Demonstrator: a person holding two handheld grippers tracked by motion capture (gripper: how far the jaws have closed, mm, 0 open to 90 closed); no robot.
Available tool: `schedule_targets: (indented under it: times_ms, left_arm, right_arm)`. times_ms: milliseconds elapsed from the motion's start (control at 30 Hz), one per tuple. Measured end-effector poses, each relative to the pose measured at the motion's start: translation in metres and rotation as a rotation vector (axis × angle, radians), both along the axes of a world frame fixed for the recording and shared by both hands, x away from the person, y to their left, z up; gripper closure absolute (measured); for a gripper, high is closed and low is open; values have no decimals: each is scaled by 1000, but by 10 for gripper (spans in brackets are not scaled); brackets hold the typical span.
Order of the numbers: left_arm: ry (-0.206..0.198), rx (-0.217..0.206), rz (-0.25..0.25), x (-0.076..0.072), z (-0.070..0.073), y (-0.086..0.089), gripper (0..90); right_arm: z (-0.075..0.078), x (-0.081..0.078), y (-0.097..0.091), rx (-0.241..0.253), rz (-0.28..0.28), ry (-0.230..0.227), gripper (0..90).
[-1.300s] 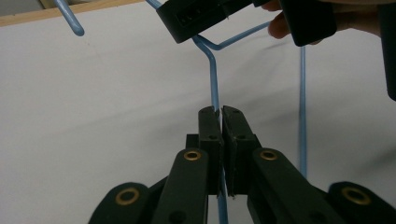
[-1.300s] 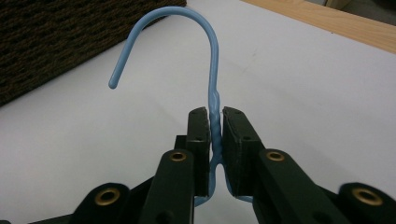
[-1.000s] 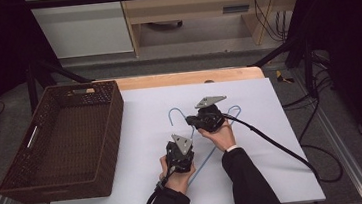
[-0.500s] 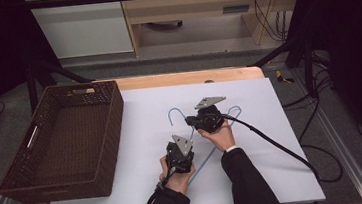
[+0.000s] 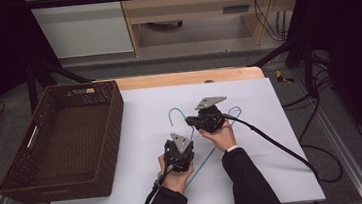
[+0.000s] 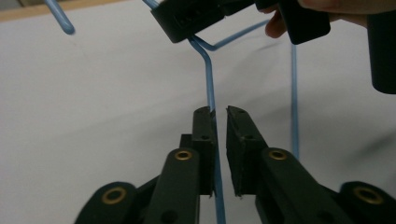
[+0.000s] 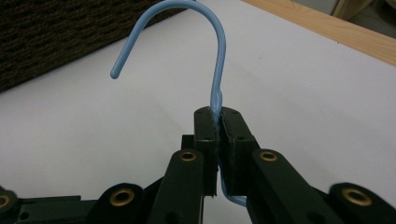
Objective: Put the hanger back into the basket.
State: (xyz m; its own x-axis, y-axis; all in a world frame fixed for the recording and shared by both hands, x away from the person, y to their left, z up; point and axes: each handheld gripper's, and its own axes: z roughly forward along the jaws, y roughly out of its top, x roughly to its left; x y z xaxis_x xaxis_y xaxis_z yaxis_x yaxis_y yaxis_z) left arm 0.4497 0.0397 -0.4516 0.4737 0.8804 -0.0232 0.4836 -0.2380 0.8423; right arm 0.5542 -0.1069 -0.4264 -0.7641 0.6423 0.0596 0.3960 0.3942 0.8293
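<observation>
hanger (image 5: pixel 208 147): a blue wire hanger lies on the white table (image 5: pixel 286 172) at the centre of the high view, its hook (image 5: pixel 174 113) curling toward the upper left and its bottom corner running down toward the person's left hand.
right gripper (image 7: pixel 218 116): closed tight on the neck of the hanger just below the hook; in the right gripper view the pads pinch the wire with no gap. This looks like the anchoring hold, taken at the stiffest point so the frame cannot swing.
left gripper (image 6: pixel 220 114): its jaws have just been opening. In the left gripper view the wire of one hanger arm runs up between the pads, close against the left one, with a clear gap to the right one, so it no longer clamps the wire.
why so held: two holds on one thin wire frame keep it flat and steady; with the left hold loosened, I judge the right gripper alone now carries control.
basket (image 5: pixel 62 143): brown wicker, at the left of the high view, well apart from the hanger, a likely place for it.
right hand pose: forearm comes up from the bottom edge, gripper pointing to the left at mid-frame.
left hand pose: low and near the bottom centre, gripper pointing up-frame along the wire.
</observation>
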Motion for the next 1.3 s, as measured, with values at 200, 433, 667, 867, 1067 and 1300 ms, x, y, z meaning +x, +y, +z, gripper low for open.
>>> schedule_targets:
  times_ms: [200,433,667,867,1067,1300]
  left_arm:
    - [54,1,-66,7,14,17,559]
    - [148,39,-167,24,20,17,559]
    - [191,43,-183,32,13,10,753]
    - [202,22,-168,33,13,9,830]
    - [193,-22,-115,31,14,9,870]
    - [151,-27,-100,24,20,7,875]
  right_arm:
    - [3,-2,-1,4,10,-14,865]
    - [5,-5,-1,9,18,-21,865]
    - [8,-7,-3,8,26,-29,865]
    - [9,-8,-3,9,21,-34,864]
    - [12,-9,-8,30,5,-34,860]
    - [23,-20,-17,55,-5,-70,813]
